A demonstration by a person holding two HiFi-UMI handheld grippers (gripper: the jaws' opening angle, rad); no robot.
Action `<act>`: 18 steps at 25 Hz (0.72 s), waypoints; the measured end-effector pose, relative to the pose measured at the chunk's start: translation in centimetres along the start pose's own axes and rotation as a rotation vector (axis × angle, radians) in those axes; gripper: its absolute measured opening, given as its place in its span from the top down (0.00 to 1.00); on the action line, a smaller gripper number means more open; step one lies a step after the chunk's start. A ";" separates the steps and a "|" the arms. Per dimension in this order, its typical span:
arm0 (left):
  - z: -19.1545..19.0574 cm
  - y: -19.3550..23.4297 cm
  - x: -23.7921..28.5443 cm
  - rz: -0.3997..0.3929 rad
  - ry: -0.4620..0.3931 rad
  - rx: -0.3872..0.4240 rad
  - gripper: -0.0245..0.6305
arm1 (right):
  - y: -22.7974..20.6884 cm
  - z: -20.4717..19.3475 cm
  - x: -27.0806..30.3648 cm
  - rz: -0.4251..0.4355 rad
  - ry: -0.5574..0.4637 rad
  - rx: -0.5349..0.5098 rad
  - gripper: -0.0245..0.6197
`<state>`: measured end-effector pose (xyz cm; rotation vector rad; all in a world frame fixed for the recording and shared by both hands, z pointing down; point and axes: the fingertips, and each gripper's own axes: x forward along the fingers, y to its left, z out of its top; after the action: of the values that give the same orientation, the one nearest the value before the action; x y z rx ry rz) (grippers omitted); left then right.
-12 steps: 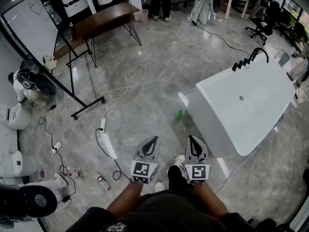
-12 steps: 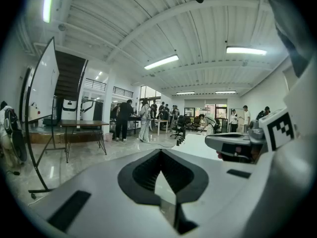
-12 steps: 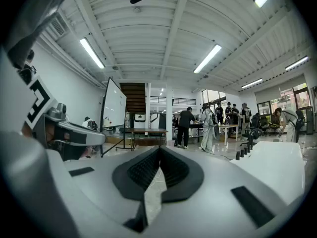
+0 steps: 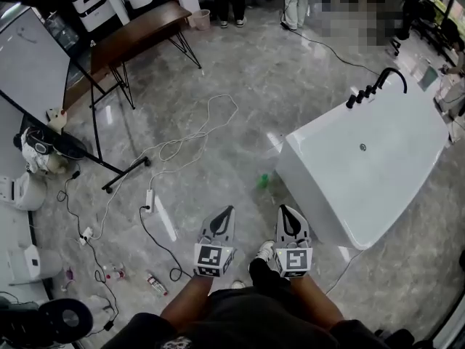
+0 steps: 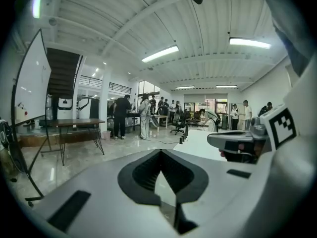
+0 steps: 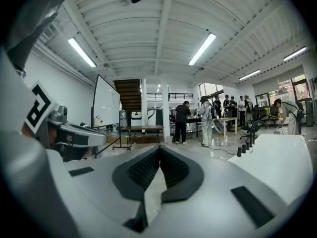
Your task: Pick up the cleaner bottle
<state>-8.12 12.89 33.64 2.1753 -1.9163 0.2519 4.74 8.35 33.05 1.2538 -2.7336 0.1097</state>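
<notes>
**A:** What's the step in hand, and how is it best done?

**B:** The approach, in my judgement. The left gripper (image 4: 226,214) and the right gripper (image 4: 288,212) are held side by side in front of the person's body. Each has its jaws pressed together on nothing, and both gripper views show only floor and room beyond the closed tips. The cleaner bottle (image 4: 263,181) sits on the grey floor (image 4: 290,78) ahead of them, well apart from both and just beside the near corner of the white bathtub (image 4: 378,158).

To do it well, the person should walk closer, crouch, and spread one pair of jaws before reaching. Coming in from the open floor side keeps the tub wall from blocking a jaw. The right gripper looks like the nearer choice.

**A:** And the bottle itself?

**B:** It's small and green. In the head view it's too small and soft to tell its shape, its cap, or whether it is upright or lying down. Neither gripper view shows it. It's probably light plastic, so a moderate squeeze at mid-body should hold it without crushing it.
</notes>
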 end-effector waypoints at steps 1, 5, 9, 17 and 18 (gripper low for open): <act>0.2 -0.1 1.0 -0.002 0.001 0.001 0.95 | -0.7 -0.1 0.5 -0.003 0.001 0.004 0.94; 1.1 -0.3 4.4 -0.007 0.005 -0.002 0.95 | -2.8 0.0 2.8 -0.003 -0.006 0.014 0.94; 1.7 -0.3 7.4 -0.029 0.018 0.002 0.95 | -4.6 -0.4 4.7 -0.008 0.003 0.020 0.94; 1.9 1.8 12.4 -0.094 0.027 0.013 0.95 | -5.6 -0.6 9.2 -0.062 0.010 0.028 0.94; 1.7 2.3 13.1 -0.107 0.032 0.015 0.95 | -5.8 -1.1 9.7 -0.078 0.019 0.026 0.94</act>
<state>-8.71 -0.32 35.75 2.2608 -1.7797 0.2816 2.95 -2.59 35.62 1.3568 -2.6721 0.1489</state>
